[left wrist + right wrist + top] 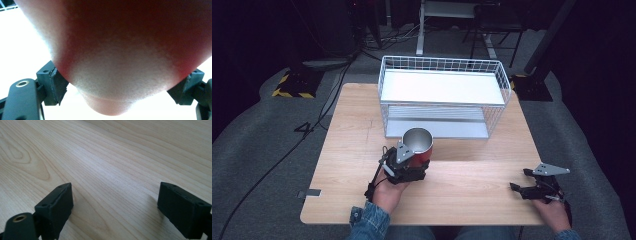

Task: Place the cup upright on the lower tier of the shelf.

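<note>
left gripper (412, 162): i am clamping the red cup (418, 145) in front of the wire rack (442, 95).
right gripper (532, 187): i am holding it open, empty.
risk: smooth cup slipping, striking the rack.

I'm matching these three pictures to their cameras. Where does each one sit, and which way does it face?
High view: above the person's side, facing forward and down on the table and wire rack; both forearms, left gripper and right gripper show.
Left gripper view: on the left gripper, facing along its fingers, pressed on the red cup.
Right gripper view: on the right gripper, facing low across the wood between its open fingers.
Shared: the cup shows in the high and left gripper views.
</note>
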`<state>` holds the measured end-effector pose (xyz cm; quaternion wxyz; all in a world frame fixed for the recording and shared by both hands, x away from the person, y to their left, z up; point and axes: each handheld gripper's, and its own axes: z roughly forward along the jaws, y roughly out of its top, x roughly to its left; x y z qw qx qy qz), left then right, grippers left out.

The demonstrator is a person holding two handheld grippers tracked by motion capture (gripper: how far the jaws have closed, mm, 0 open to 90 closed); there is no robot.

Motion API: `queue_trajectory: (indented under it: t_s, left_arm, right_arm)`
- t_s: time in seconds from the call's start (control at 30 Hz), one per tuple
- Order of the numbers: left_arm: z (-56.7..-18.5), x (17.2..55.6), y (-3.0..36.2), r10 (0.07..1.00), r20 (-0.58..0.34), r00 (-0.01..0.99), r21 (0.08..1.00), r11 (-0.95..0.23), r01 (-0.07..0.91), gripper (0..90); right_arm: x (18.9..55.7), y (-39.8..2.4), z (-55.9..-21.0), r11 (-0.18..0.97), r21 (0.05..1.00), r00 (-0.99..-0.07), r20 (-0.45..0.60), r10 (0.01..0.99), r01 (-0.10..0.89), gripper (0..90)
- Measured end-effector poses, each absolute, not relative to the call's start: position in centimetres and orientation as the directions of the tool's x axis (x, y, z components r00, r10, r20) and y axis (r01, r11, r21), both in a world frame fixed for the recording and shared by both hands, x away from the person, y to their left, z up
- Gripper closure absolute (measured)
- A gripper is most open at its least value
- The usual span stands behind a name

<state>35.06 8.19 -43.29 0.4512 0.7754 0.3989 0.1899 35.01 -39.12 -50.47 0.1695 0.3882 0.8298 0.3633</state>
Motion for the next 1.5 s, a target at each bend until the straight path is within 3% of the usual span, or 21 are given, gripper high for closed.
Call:
queue_trajectory:
  t_s: [0.7, 1.5]
  left_arm:
    - [-43.0, 41.0, 3.9, 0.766, -0.068, 0.639, 0.844, -0.297, 0.446, 17.6]
    - [-44.5, 47.9, 0.8, 0.801, -0.062, 0.596, 0.823, -0.297, 0.485, 17.5]
  right_arm:
    - [35.0, -39.1, -50.5, 0.432, 0.736, -0.639, 0.002, 0.769, 0.521, 14.0]
    - [35.0, -39.2, -50.4, 0.431, 0.738, -0.648, 0.011, 0.762, 0.519, 14.9]
